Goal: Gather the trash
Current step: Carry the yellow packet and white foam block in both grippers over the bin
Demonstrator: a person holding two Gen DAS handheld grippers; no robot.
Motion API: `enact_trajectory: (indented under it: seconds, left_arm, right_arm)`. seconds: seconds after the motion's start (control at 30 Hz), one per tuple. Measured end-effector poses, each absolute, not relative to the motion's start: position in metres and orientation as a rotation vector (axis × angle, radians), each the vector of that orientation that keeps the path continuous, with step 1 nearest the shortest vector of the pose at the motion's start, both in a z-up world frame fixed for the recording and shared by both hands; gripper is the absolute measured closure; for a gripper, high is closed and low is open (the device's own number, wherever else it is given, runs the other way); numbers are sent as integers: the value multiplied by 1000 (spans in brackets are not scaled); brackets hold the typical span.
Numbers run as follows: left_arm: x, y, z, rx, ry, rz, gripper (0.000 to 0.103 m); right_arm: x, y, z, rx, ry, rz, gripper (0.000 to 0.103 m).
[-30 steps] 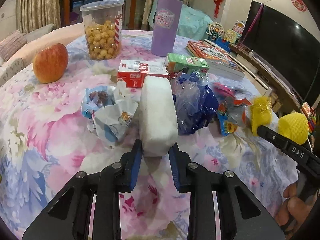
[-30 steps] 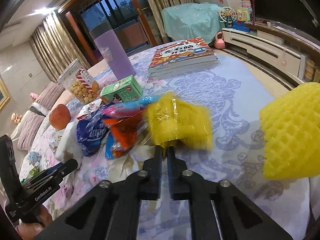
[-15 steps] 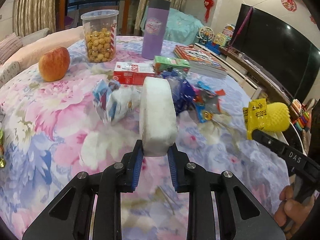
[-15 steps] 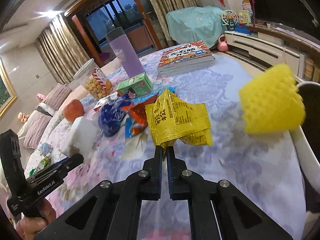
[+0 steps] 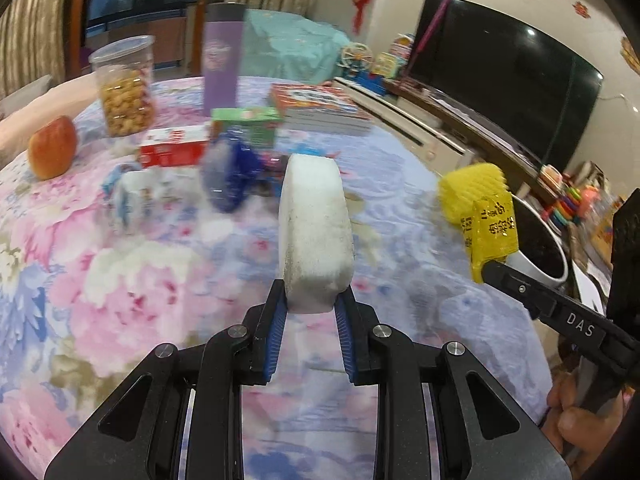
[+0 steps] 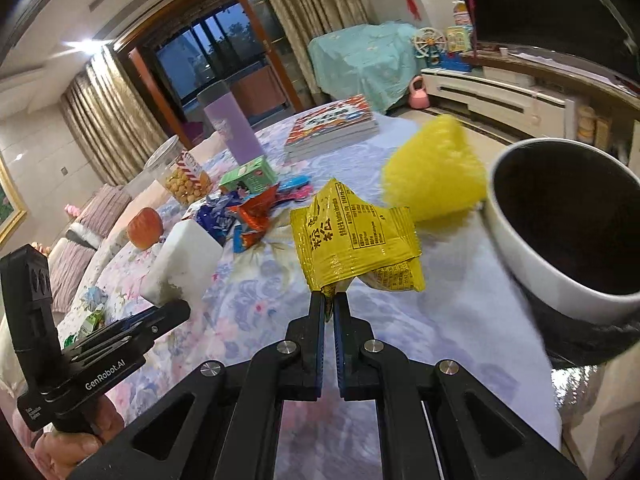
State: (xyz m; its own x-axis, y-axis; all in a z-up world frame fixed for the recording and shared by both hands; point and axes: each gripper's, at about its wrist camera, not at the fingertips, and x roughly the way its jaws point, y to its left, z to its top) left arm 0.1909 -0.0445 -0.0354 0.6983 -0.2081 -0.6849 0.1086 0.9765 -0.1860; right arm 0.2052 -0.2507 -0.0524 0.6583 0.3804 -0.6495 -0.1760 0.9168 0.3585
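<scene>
- A round table covered with a pink and blue floral cloth (image 5: 120,272) was seen filling most of both views.
- A white-rimmed trash bin with a dark inside (image 6: 560,240) was shown at the right edge of the right wrist frame, beside the table's edge; in the left wrist view it (image 5: 540,248) sat at mid right.
- A white foam block (image 5: 316,232) was held upright in the centre of the left wrist frame, clamped between the blue-padded fingers of the left gripper (image 5: 310,308).
- A yellow foam fruit net (image 6: 432,176) was seen right of centre in the right wrist frame, next to the bin's rim.
- A crumpled yellow printed snack wrapper (image 6: 356,240) was pinched by its lower corner in the right gripper (image 6: 328,308), whose jaws were nearly closed on it, at frame centre, left of the bin.
- A heap of blue, orange and clear wrappers (image 6: 244,216) was left lying on the cloth, left of centre.
- A green carton (image 6: 248,176), a purple tumbler (image 6: 232,128), a snack jar (image 6: 180,176), a red apple (image 6: 144,228) and stacked books (image 6: 332,124) were set farther back.
</scene>
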Motion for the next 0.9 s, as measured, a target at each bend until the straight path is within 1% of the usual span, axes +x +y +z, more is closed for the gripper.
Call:
enact_trajectory:
  seconds: [0.53, 0.9]
  left_arm:
    - [183, -132, -27, -58, 777, -354, 80]
    - [186, -186, -21, -17, 781, -443, 80]
  right_arm:
    - [178, -318, -43, 322, 749, 195, 99]
    - [179, -361, -39, 350, 727, 120, 99]
